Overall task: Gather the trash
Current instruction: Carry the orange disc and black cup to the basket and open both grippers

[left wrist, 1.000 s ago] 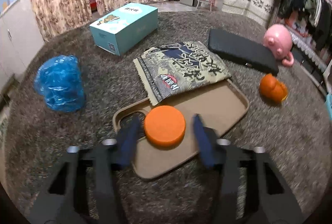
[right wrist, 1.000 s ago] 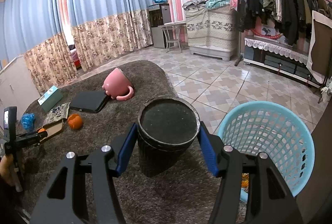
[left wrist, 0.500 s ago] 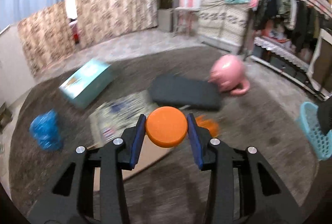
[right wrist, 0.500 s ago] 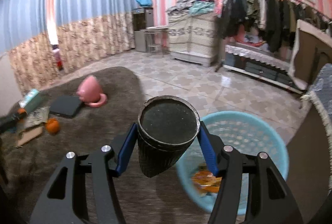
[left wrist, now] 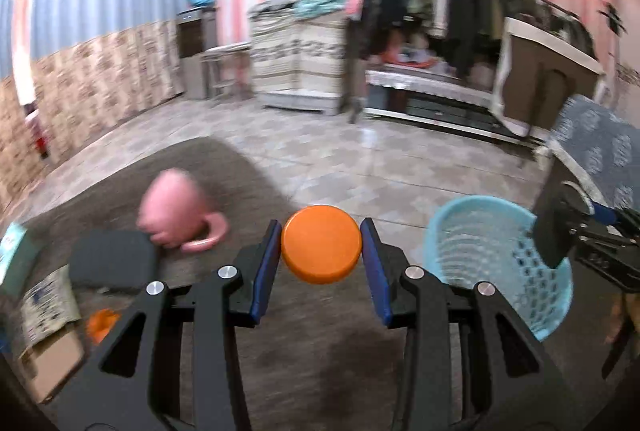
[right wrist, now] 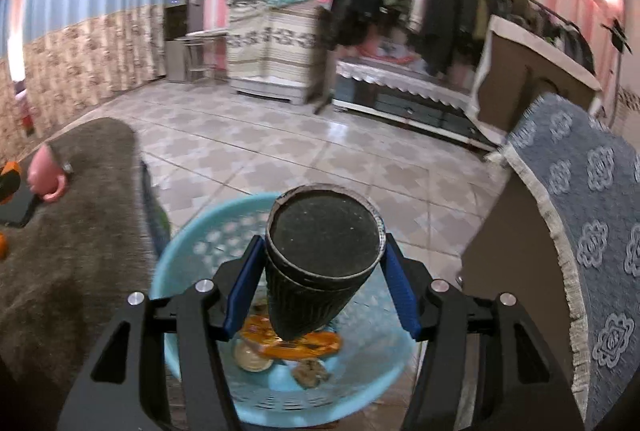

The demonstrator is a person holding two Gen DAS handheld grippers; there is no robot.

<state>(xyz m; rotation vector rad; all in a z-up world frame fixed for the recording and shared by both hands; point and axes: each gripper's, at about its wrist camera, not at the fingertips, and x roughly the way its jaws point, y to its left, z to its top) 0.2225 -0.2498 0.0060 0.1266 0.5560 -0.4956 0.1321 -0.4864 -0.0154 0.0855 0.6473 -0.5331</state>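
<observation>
My left gripper (left wrist: 321,256) is shut on a flat orange round lid (left wrist: 321,243), held above the grey carpeted table (left wrist: 280,351). A light blue basket (left wrist: 496,263) stands to its right on the floor. In the right wrist view my right gripper (right wrist: 322,273) is shut on a black ribbed paper cup (right wrist: 316,271), which hangs right over the same blue basket (right wrist: 192,259). Orange wrappers and other scraps (right wrist: 296,345) lie in the basket's bottom. The right gripper with its cup (left wrist: 560,231) also shows at the far right of the left wrist view.
On the table lie a pink mug (left wrist: 176,207), a black pad (left wrist: 112,263), a small orange toy (left wrist: 102,323), a printed bag and a cardboard tray (left wrist: 52,363). A cloth-draped piece of furniture (right wrist: 580,231) stands right of the basket. Tiled floor (right wrist: 280,159) lies beyond.
The left gripper closed on the orange lid, lifted it off the cardboard tray and swung right toward the basket. The right gripper carried the black cup from beside the basket to above it.
</observation>
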